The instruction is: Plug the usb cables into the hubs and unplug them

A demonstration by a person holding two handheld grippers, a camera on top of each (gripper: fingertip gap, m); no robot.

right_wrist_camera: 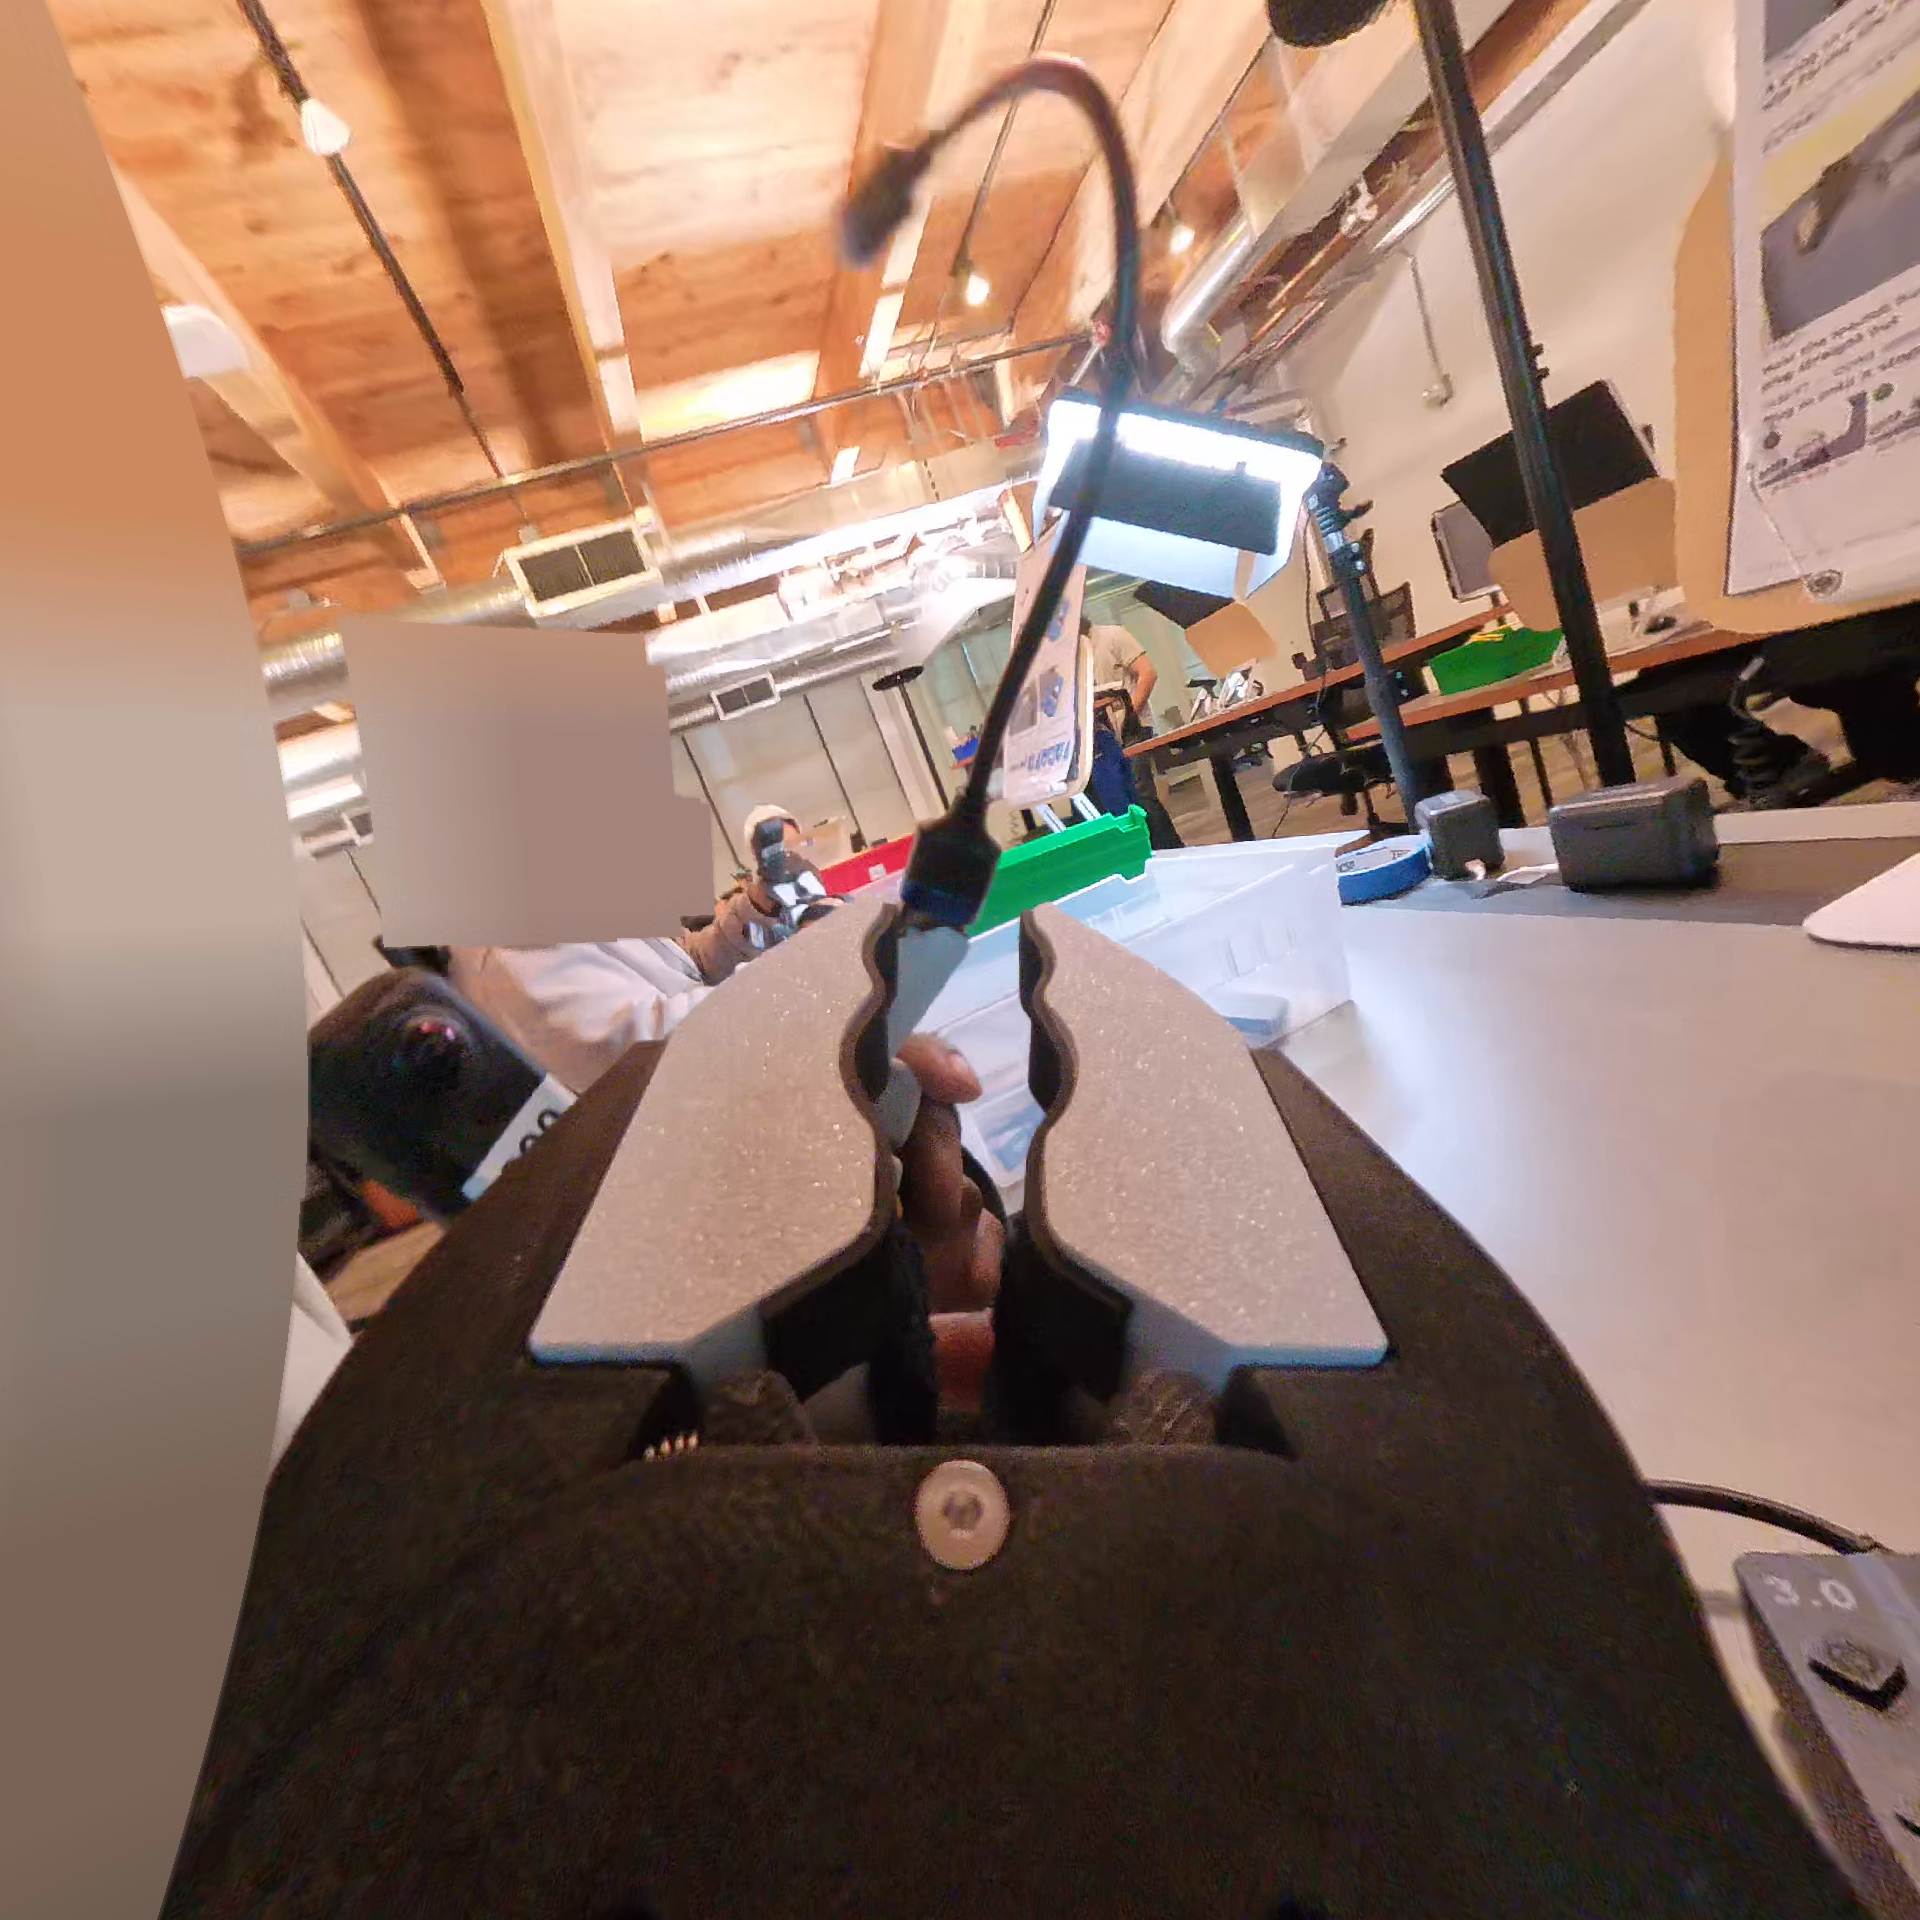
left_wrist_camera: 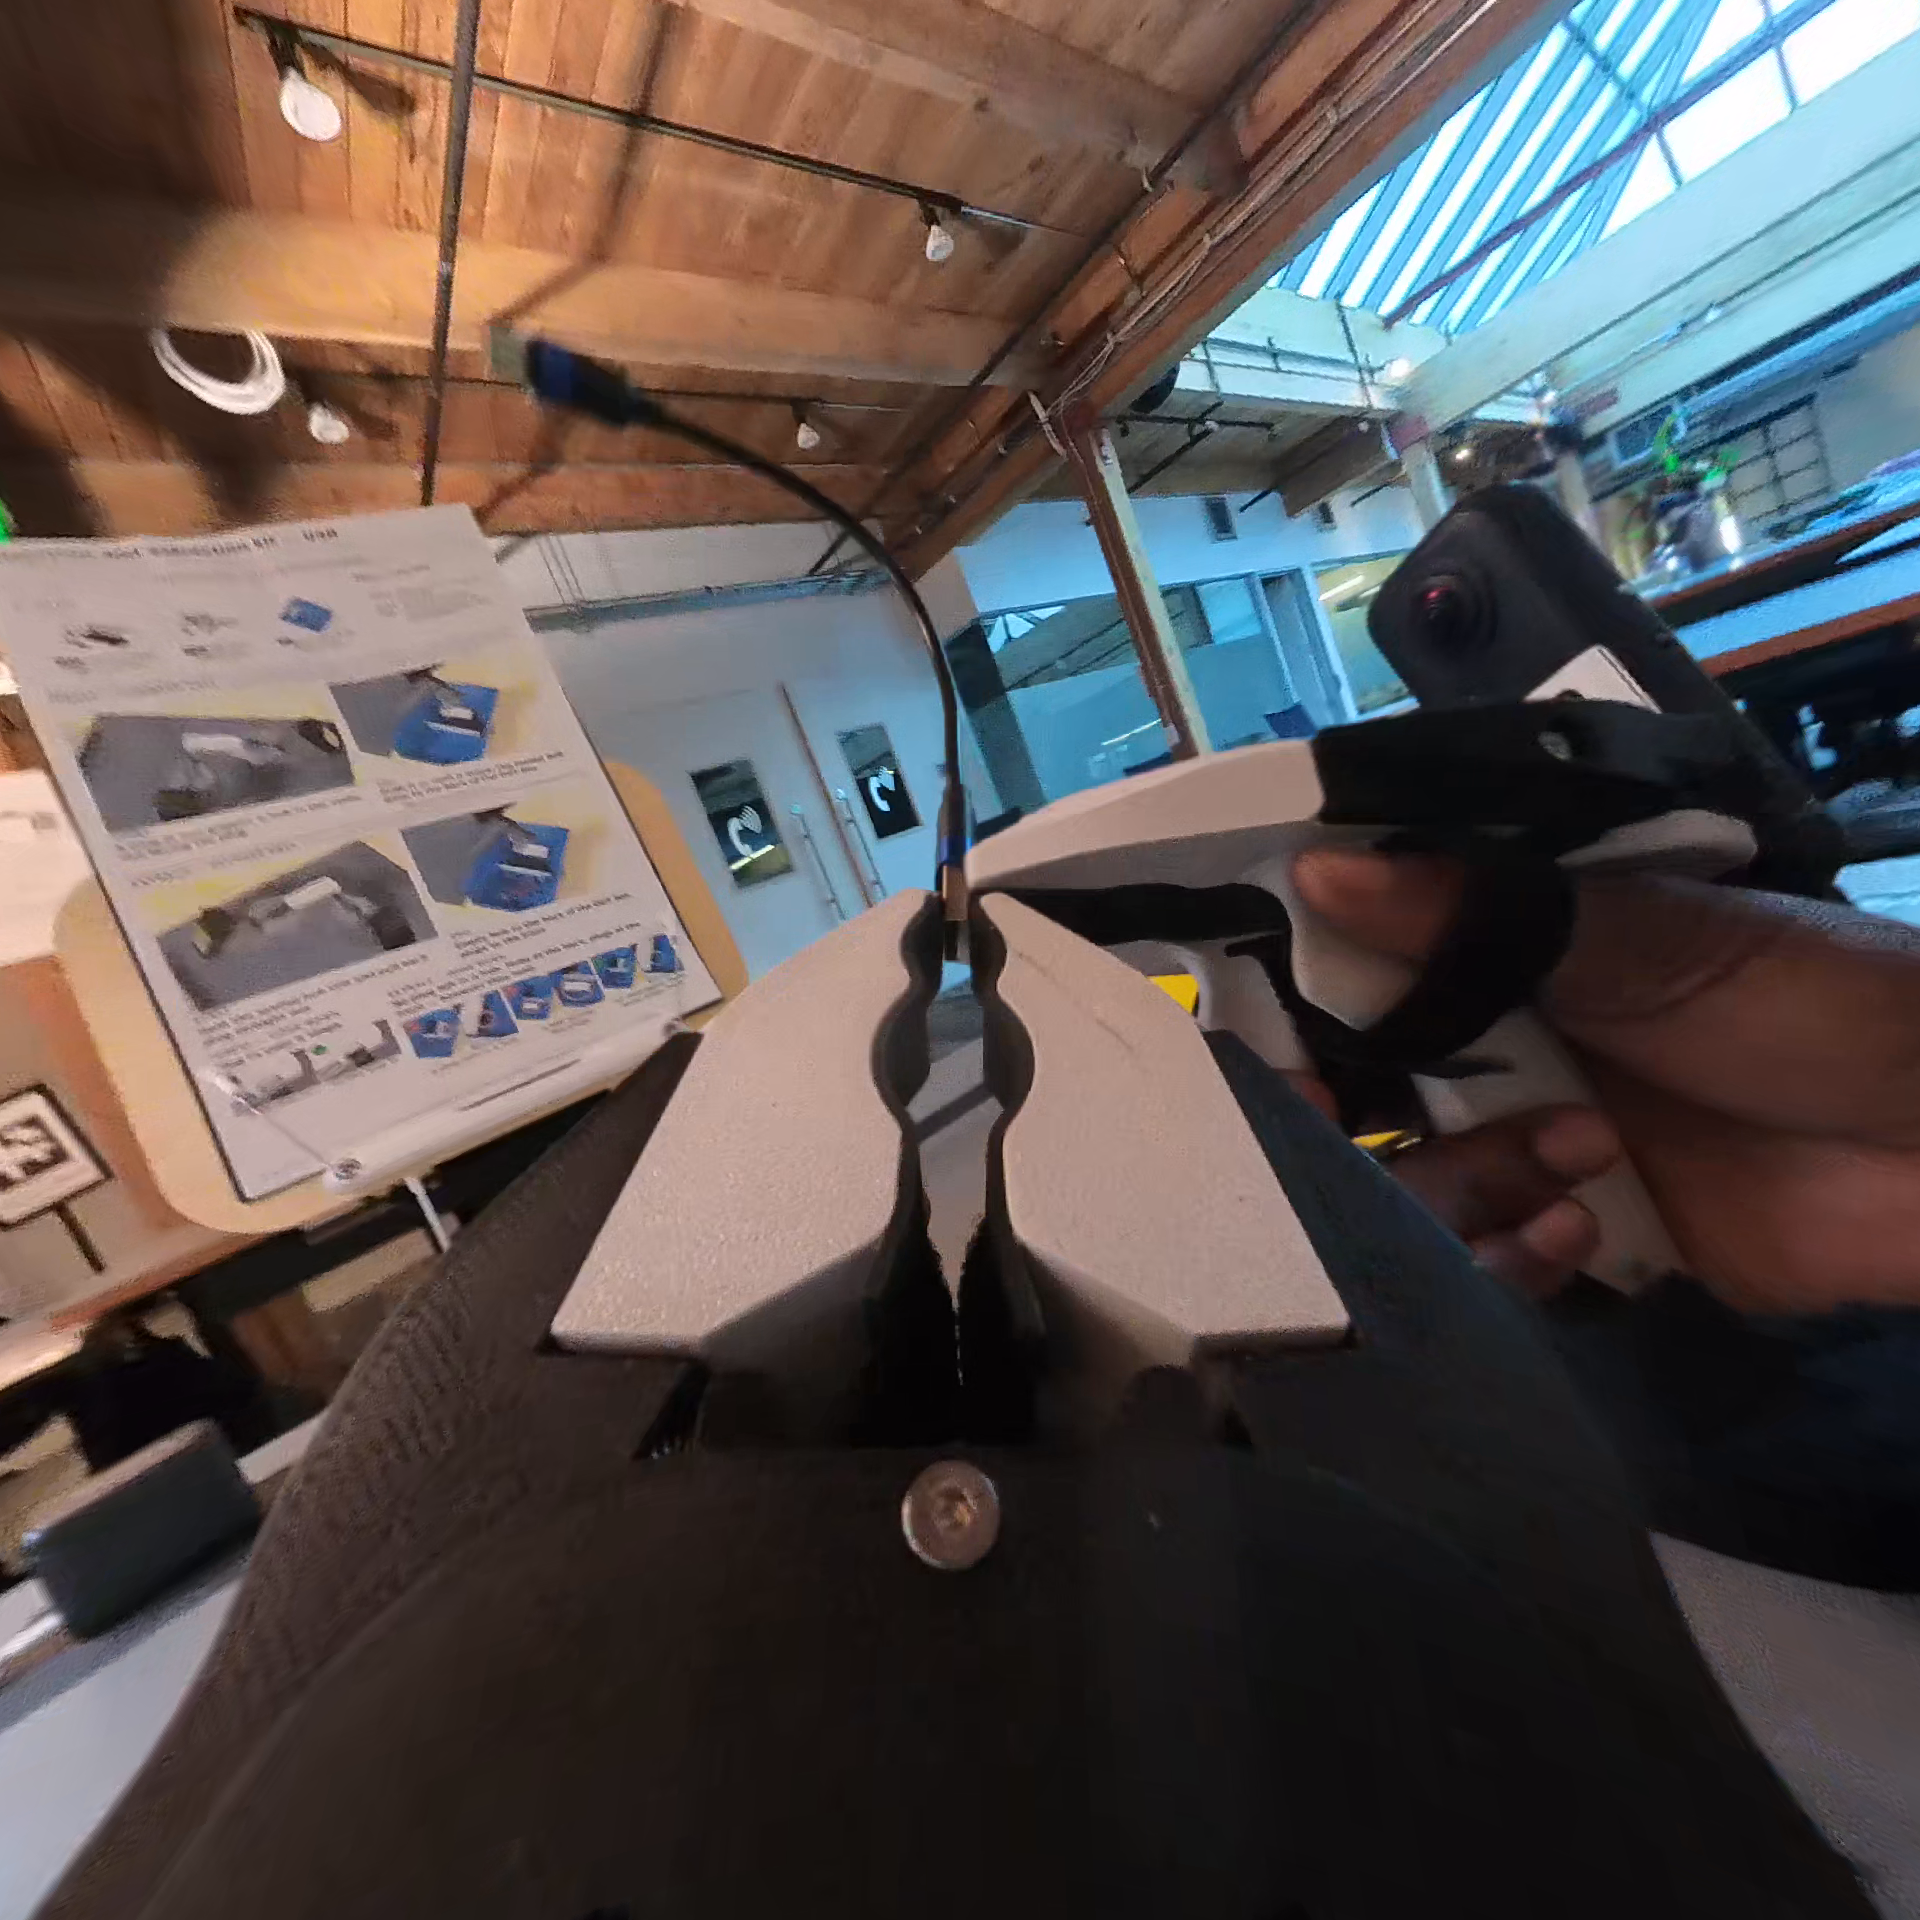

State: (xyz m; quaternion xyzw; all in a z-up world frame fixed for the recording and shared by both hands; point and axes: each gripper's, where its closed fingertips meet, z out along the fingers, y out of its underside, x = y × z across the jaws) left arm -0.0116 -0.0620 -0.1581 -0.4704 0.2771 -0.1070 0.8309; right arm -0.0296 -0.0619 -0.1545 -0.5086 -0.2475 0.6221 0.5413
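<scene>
My left gripper (left_wrist_camera: 954,909) is shut on the metal plug of a short black USB cable (left_wrist_camera: 904,582), pinched at the fingertips. The cable rises and bends left, and its free blue-and-black connector (left_wrist_camera: 566,379) hangs in the air. My right gripper (right_wrist_camera: 956,920) is open, its fingers either side of the plug end (right_wrist_camera: 940,862) and the left gripper's grey fingertip (right_wrist_camera: 920,982). It grips nothing. In the left wrist view the right gripper (left_wrist_camera: 982,873) reaches in from the right, its tip beside the plug, held by a hand (left_wrist_camera: 1662,1039). No hub shows clearly.
A grey plate with bolts (right_wrist_camera: 1829,1683) and a black cable (right_wrist_camera: 1766,1512) lie at the table's near right. A clear bin (right_wrist_camera: 1236,914), green bin (right_wrist_camera: 1060,857), blue tape roll (right_wrist_camera: 1382,868) and black boxes (right_wrist_camera: 1631,831) stand farther back. An instruction board (left_wrist_camera: 312,831) stands left.
</scene>
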